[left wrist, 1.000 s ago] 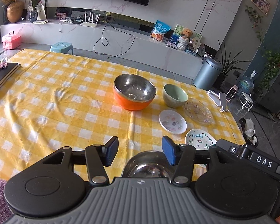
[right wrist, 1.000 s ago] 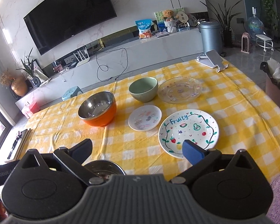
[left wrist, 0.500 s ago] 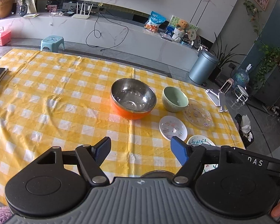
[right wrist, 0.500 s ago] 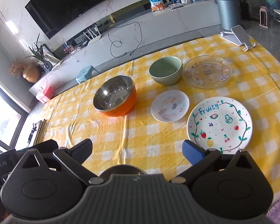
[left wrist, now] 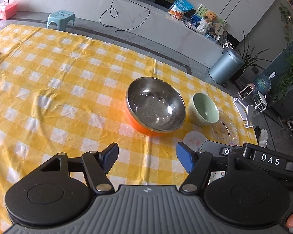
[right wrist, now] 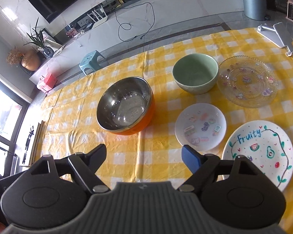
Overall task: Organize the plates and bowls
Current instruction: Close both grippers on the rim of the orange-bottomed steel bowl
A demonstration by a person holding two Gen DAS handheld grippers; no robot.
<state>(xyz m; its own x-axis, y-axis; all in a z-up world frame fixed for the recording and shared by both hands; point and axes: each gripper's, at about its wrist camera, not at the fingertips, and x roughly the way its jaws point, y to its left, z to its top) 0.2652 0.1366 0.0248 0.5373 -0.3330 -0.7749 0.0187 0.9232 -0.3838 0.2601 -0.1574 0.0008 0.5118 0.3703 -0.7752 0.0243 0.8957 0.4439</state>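
Small steel bowl gone from both views; Fruity plate [right wrist: 261, 152] clear only right-side.

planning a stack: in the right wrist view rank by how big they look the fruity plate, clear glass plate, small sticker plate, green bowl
1. fruity plate, though it lies nearest the camera
2. clear glass plate, so their order is unsure
3. small sticker plate
4. green bowl, close to the sticker plate

Lighting: bright daylight, strongest from window [right wrist: 2, 117] at left edge of right wrist view, blown out white. Glare: highlights inside steel bowl [right wrist: 125, 105], sheen on marble wall [right wrist: 7, 15] and on tablecloth [left wrist: 48, 101]; orange glow on the cloth beside the bowl. Quality: heavy fisheye bending at edges w/ dark corners; slight softness overall, shadows faint.
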